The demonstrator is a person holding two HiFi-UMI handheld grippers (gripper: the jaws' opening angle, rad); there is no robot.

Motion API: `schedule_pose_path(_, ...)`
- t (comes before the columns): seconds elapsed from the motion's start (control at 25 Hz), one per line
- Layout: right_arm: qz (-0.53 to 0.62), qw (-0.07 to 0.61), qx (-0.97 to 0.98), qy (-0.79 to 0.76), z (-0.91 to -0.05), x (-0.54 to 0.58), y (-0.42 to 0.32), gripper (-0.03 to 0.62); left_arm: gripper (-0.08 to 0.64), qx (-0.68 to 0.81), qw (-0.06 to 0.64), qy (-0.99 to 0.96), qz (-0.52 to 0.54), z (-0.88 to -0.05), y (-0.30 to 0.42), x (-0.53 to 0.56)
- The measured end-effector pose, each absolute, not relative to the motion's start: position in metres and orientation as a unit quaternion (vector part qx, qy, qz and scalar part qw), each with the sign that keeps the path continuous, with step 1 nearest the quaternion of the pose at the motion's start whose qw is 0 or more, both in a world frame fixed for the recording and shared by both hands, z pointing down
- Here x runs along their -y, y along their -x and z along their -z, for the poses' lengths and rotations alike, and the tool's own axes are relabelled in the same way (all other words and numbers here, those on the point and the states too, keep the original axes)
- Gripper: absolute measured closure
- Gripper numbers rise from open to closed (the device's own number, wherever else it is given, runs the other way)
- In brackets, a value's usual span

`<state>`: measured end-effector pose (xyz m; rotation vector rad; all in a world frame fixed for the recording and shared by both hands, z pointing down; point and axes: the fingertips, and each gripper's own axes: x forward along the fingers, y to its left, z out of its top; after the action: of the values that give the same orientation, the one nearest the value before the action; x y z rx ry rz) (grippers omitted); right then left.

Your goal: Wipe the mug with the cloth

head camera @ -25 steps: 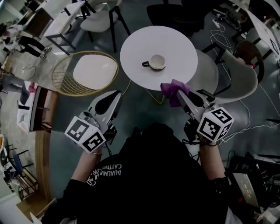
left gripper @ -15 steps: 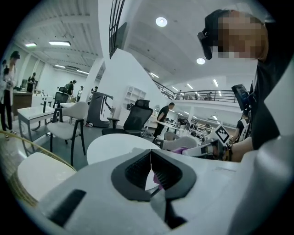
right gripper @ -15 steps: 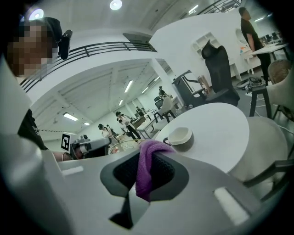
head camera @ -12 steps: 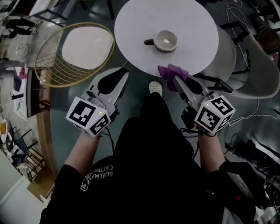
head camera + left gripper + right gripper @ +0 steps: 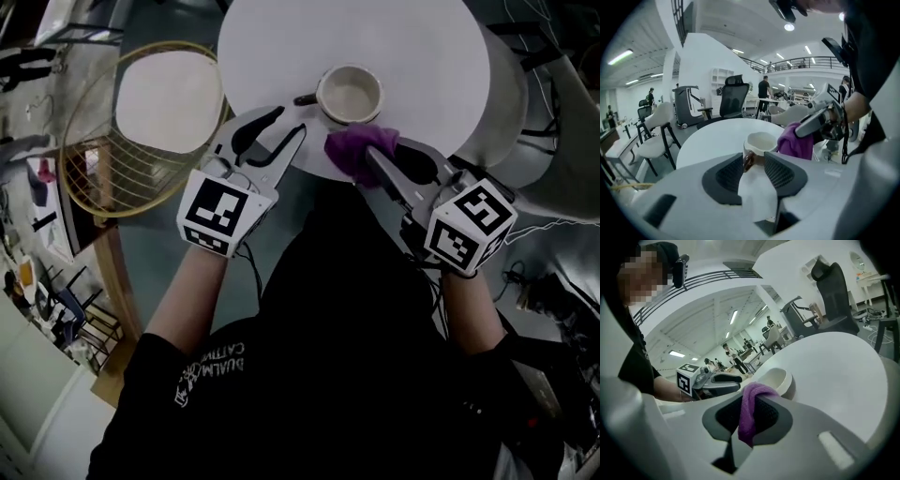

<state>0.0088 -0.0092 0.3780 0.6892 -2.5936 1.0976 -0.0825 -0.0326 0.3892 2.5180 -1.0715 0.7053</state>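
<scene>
Left tool: jaws just opened wide, empty, with the mug handle partly hidden behind them. Right tool: the cloth is clamped beside the mug.

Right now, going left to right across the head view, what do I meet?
In order: gold wire chair with white cushion → left gripper → cream ceramic mug → pale grey chair. The purple cloth and right gripper overlap the mug, so they are left out.
</scene>
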Motion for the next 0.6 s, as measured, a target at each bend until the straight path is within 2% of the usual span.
schedule_pose_path(0.12,-0.391,0.128,0.886,-0.215,-0.391,0.017,-0.006,0.548,0.37,0.349,0.136,-0.881,-0.288,-0.406,0.072,0.051)
schedule_pose_path(0.24,-0.4,0.133,0.886,-0.193,-0.398,0.019,0.001,0.548,0.354,0.326,0.129,-0.881,-0.317,-0.419,0.069,0.061)
schedule_pose_path(0.4,-0.409,0.135,0.887,-0.165,-0.402,0.02,0.004,0.548,0.357,0.281,0.105,-0.882,-0.364,-0.436,0.064,0.062)
schedule_pose_path(0.6,-0.436,0.12,0.881,-0.144,-0.406,0.023,0.001,0.548,0.411,0.241,0.059,-0.873,-0.419,-0.452,0.06,0.064)
